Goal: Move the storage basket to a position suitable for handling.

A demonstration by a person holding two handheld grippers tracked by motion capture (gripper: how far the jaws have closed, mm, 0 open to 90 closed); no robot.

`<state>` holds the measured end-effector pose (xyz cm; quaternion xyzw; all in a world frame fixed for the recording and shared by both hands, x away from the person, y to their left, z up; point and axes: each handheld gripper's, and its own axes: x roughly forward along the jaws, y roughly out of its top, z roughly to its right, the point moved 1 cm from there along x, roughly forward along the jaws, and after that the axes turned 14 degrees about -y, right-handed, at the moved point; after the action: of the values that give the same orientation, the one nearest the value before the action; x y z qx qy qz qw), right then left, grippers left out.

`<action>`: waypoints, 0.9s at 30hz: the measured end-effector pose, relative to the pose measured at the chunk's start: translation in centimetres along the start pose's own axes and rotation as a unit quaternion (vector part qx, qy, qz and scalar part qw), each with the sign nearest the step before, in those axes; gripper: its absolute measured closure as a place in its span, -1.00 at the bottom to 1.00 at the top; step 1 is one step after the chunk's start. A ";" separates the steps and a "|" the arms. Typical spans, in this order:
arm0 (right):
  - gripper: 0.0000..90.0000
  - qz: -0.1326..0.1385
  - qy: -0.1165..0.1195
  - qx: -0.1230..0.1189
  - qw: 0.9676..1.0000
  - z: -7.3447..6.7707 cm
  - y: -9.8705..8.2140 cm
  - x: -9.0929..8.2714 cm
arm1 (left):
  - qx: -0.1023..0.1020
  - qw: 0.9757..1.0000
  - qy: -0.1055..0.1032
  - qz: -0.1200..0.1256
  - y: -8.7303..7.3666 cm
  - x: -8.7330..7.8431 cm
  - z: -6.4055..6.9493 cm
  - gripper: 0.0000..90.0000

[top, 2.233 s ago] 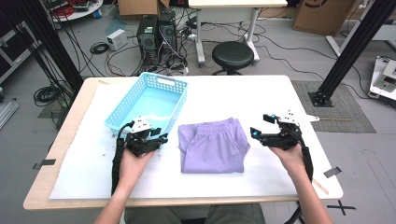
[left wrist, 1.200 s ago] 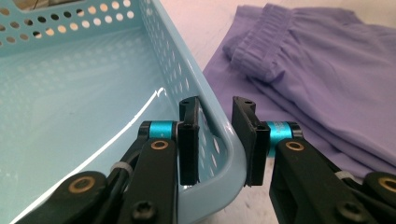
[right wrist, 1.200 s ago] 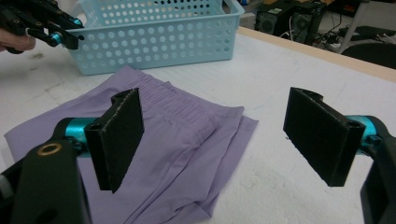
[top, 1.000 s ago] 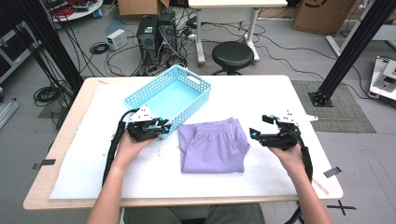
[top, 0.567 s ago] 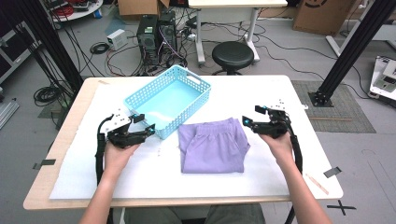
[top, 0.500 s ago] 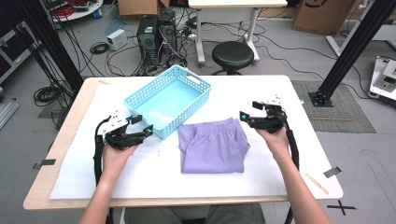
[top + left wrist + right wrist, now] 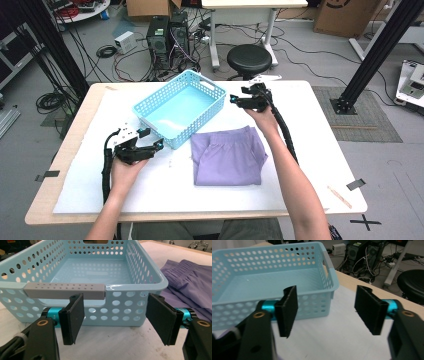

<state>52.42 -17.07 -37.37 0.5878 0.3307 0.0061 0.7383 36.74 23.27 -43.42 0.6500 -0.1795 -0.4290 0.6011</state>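
I have the light blue perforated plastic basket (image 7: 180, 108) sitting empty on the counter (image 7: 320, 150), turned at an angle, with the folded purple shorts (image 7: 228, 155) just beside its near-right corner. My left hand-held gripper (image 7: 151, 149) sits just off the basket's near short wall, its jaws having just been opening and now standing wide with nothing between them; in the left gripper view the grey handle strip (image 7: 65, 290) on the rim lies straight ahead. My right hand-held gripper (image 7: 239, 100) hovers just beside the basket's far-right corner, its jaws having just been closing yet still apart and holding nothing. I judge the basket light and fairly stiff, but smooth plastic that may flex or slip if pinched by a thin wall. I'd take it at the rim, at the handle cut-out of each short wall, one hand-held gripper per end.
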 end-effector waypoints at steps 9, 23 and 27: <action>0.21 -0.041 -0.016 0.009 0.999 0.2 1.8 5.6 | -0.014 1.000 0.004 0.001 -0.2 0.5 -0.2 -0.33; 0.72 -0.105 -0.010 0.004 0.994 -0.5 2.1 7.9 | -0.029 0.999 0.019 0.000 -0.2 0.9 -0.7 -0.21; 0.72 -0.104 -0.018 -0.003 0.994 -0.3 1.7 7.0 | -0.034 0.999 0.021 0.002 0.0 1.4 -0.9 -0.21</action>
<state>58.38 -13.45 -39.30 0.5479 0.3770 -0.0806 0.7424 38.20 22.76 -44.02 0.6380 -0.1537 -0.4198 0.6270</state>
